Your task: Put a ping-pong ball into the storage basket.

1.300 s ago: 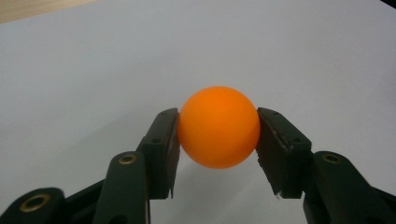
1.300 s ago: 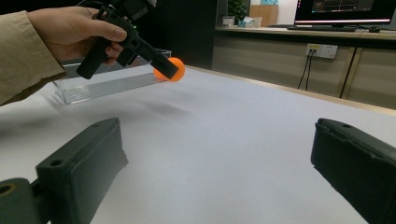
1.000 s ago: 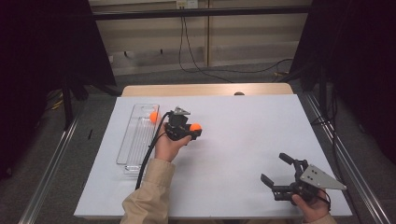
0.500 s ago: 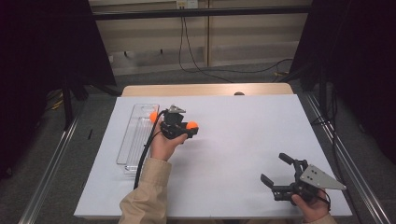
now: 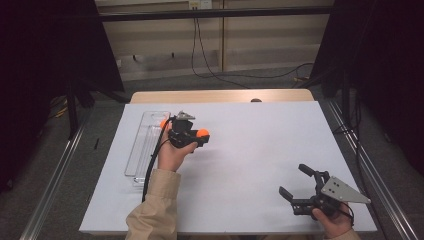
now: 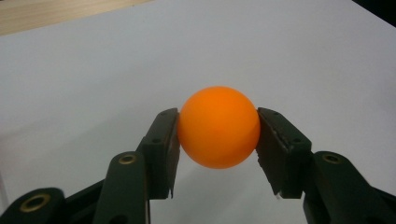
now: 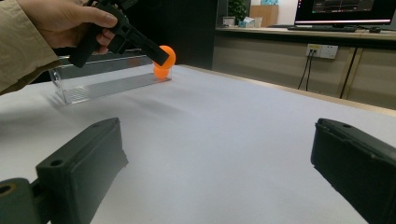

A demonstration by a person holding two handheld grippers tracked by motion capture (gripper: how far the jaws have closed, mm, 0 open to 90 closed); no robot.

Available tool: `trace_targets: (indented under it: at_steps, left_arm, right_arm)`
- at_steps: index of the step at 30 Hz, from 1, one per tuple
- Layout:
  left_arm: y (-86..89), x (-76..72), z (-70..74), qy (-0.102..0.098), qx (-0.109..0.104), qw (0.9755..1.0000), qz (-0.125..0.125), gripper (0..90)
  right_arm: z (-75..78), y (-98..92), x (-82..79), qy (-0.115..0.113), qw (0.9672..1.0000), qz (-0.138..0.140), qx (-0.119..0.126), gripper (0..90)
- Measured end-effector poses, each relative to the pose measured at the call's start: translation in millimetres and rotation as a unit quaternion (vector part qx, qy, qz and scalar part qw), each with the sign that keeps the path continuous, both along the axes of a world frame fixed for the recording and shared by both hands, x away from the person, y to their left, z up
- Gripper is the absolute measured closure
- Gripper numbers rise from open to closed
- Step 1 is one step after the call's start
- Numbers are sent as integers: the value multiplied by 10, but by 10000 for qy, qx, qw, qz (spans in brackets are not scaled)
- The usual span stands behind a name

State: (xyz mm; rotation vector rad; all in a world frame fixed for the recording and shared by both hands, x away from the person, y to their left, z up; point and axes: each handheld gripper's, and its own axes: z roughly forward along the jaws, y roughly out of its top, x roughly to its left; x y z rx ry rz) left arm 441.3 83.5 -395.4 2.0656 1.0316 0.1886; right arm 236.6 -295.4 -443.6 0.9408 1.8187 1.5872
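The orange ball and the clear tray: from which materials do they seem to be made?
The orange ball looks like smooth matte plastic: even colour, soft sheen, no seam visible. The clear tray seems to be transparent acrylic or similar hard plastic: see-through walls with bright edges.

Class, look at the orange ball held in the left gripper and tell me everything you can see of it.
The orange ball is small, round and smooth, a matt plain orange with no visible markings, and looks like light plastic. It looks whole and undented. The left gripper is shut on it, one black pad pressing each side. It hangs above the white table, touching nothing else, just right of the clear tray. A second orange ball sits at the tray.
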Motion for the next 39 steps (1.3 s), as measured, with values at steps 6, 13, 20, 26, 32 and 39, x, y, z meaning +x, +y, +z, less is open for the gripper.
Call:
trace_targets:
  at_steps: [6, 13, 20, 26, 32, 39]
  left_arm:
    - [46, 8, 18, -25, -35, 10000, 51, 508]
    - [79, 16, 30, -10, -14, 10000, 54, 508]
    - [102, 15, 42, -7, -29, 10000, 87, 508]
    - [133, 12, 63, -27, -49, 9999, 117, 508]
    - [172, 7, 89, -39, -56, 9999, 128, 508]
    - [216, -6, 117, -28, -85, 9998, 199, 508]
  right_arm:
    - [-1, 3, 1, 8, 10000, 4, 0, 24]
    - [-2, 1, 3, 3, 10000, 1, -1, 24]
    - [-3, 2, 4, 4, 10000, 12, -21, 25]
    - [-3, 3, 3, 2, 10000, 7, -18, 25]
    - [-1, 1, 5, -7, 10000, -1, -5, 25]
    - [-2, -2, 7, -15, 10000, -10, -9, 25]
